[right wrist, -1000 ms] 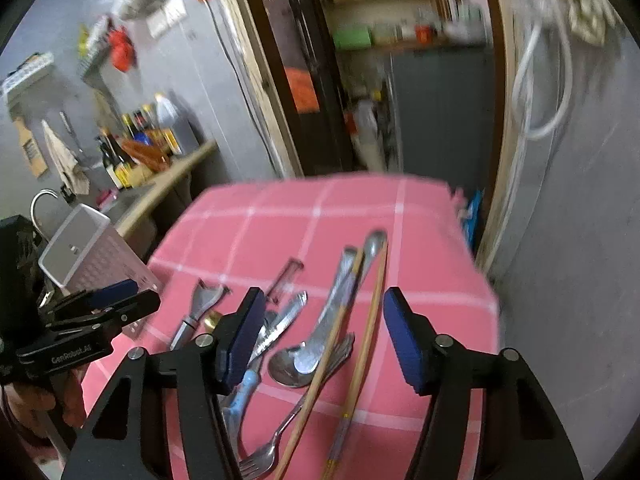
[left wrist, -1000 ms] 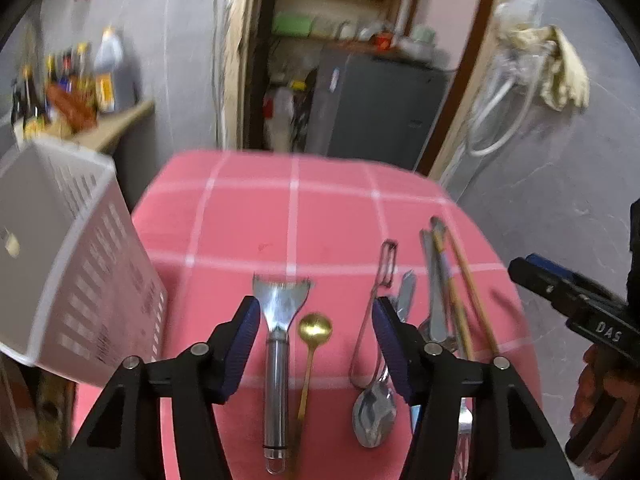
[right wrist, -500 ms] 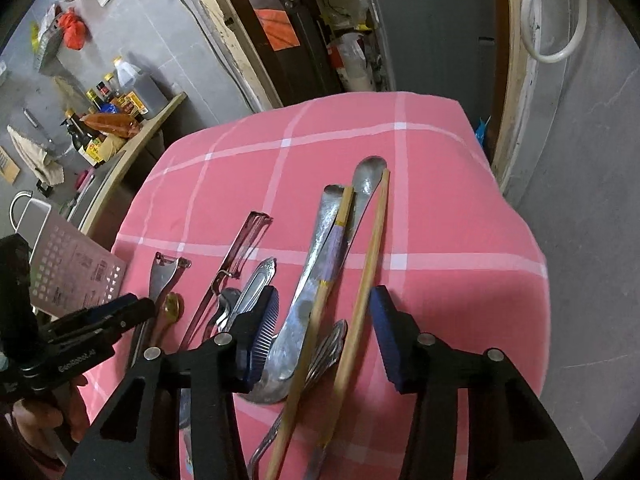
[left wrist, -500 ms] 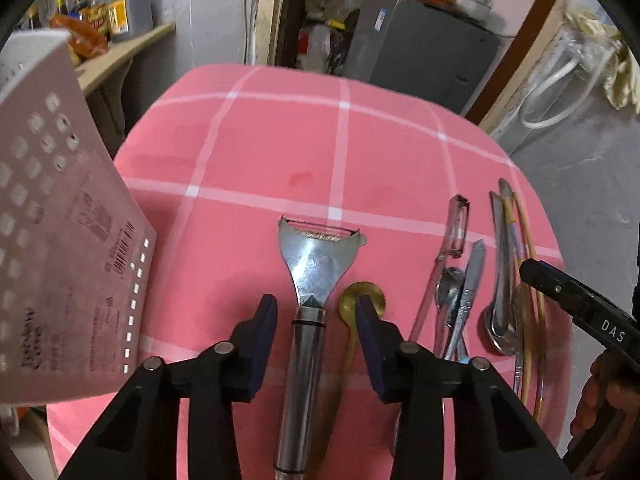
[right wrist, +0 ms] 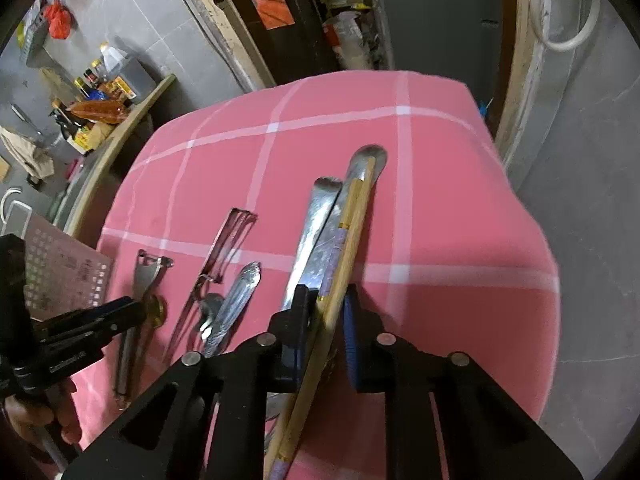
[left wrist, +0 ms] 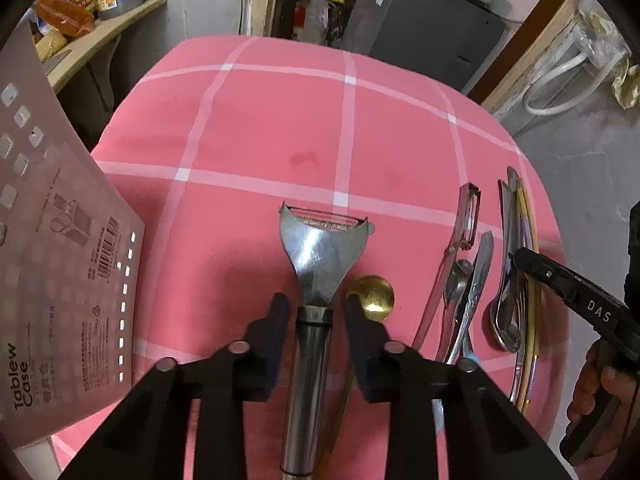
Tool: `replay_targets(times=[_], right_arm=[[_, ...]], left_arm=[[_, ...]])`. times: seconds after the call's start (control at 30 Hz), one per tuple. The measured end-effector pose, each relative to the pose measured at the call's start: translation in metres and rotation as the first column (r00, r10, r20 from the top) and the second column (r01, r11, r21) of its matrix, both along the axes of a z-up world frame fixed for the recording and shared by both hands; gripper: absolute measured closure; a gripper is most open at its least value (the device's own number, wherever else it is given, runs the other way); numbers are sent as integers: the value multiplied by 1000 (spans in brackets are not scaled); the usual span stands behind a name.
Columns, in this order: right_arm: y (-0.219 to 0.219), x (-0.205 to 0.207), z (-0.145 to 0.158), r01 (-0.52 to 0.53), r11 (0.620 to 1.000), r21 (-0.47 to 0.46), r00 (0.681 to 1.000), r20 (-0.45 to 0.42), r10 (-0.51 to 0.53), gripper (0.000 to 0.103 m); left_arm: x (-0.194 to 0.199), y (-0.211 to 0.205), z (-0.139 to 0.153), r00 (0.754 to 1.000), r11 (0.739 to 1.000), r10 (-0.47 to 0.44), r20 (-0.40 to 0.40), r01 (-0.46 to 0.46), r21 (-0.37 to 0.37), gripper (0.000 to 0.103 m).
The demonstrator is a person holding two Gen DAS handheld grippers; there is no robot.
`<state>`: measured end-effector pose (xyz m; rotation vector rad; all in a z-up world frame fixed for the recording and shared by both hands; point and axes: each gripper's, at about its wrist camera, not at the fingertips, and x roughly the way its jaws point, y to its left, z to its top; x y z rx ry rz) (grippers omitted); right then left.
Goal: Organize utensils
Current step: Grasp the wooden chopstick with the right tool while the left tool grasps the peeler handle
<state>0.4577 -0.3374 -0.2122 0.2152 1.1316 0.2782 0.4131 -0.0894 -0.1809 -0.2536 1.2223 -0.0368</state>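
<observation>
A steel Y-shaped peeler (left wrist: 320,256) lies on the pink checked tablecloth (left wrist: 260,120). My left gripper (left wrist: 316,312) straddles its handle, jaws narrowed but apart from it by small gaps. A gold spoon (left wrist: 370,298) lies just right of it. My right gripper (right wrist: 326,312) is closed around a pair of wooden chopsticks (right wrist: 352,224) that lie over long steel spoons (right wrist: 316,232). A slim peeler (right wrist: 228,240), a knife (right wrist: 236,300) and a fork lie between the grippers. The peeler also shows in the right wrist view (right wrist: 146,268).
A white perforated utensil case (left wrist: 60,272) stands at the table's left edge, close to my left gripper. The cloth's far half is bare. A shelf with bottles (right wrist: 100,92) and a grey cabinet (left wrist: 424,36) stand beyond the table.
Both grippers have dropped toward the table and narrowed. The left one has come down over the peeler handle; the right one has closed around the chopsticks.
</observation>
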Motion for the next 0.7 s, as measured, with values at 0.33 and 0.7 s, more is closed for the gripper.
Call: replay_targets(times=[0.33, 0.7], right_arm=[[-14, -10, -6, 44, 985, 164, 998, -58, -35, 97], [-31, -46, 29, 115, 960, 254, 989, 61, -135, 97]], left_arm=[[10, 14, 0, 998, 993, -10, -69, 1, -117, 85], [-28, 5, 29, 997, 990, -51, 64, 59, -129, 85]])
